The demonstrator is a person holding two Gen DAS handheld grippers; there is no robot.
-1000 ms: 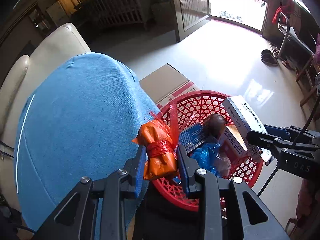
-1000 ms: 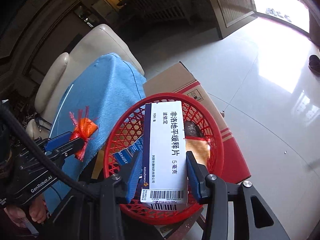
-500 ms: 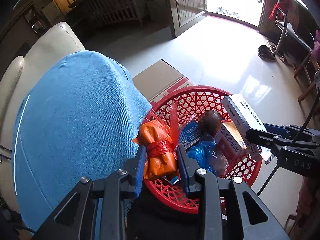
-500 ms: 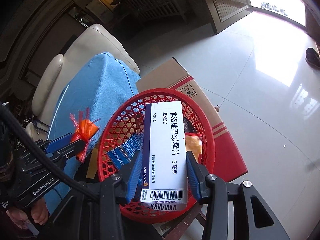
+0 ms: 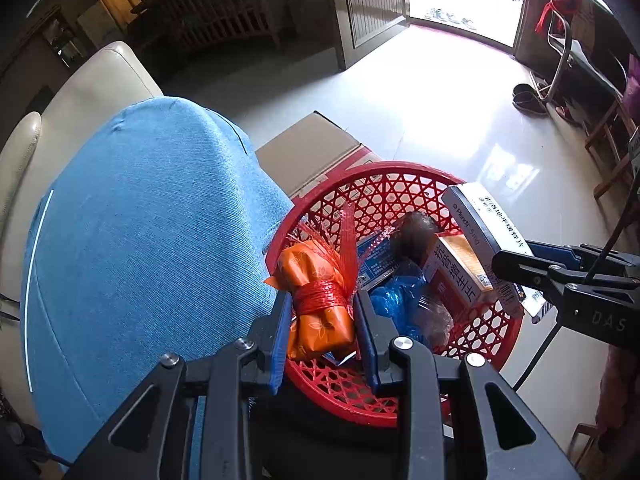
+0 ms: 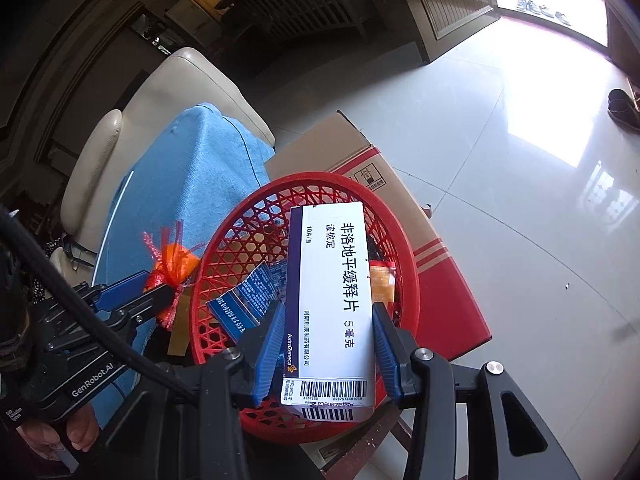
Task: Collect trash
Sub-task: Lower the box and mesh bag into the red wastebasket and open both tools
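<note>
My left gripper (image 5: 320, 312) is shut on an orange packet tied with red net (image 5: 318, 292), held over the near-left rim of the red mesh basket (image 5: 384, 184). The packet also shows in the right wrist view (image 6: 172, 264). My right gripper (image 6: 328, 328) is shut on a white medicine box (image 6: 332, 292), held over the basket (image 6: 240, 232). That box shows in the left wrist view (image 5: 484, 216) at the basket's right side. In the basket lie a red and orange box (image 5: 460, 272), a blue wrapper (image 5: 396, 292), a blue carton (image 6: 248, 300) and a dark round lump (image 5: 412, 232).
A blue cloth (image 5: 140, 240) covers the surface left of the basket, with a cream sofa (image 5: 92, 84) behind it. A cardboard box (image 6: 360, 152) lies on the shiny tiled floor (image 5: 420, 100) beyond the basket. Chairs and shoes (image 5: 528, 98) stand at far right.
Both grippers have shifted slightly so the basket sits a little further away in the views. Each still holds its item.
</note>
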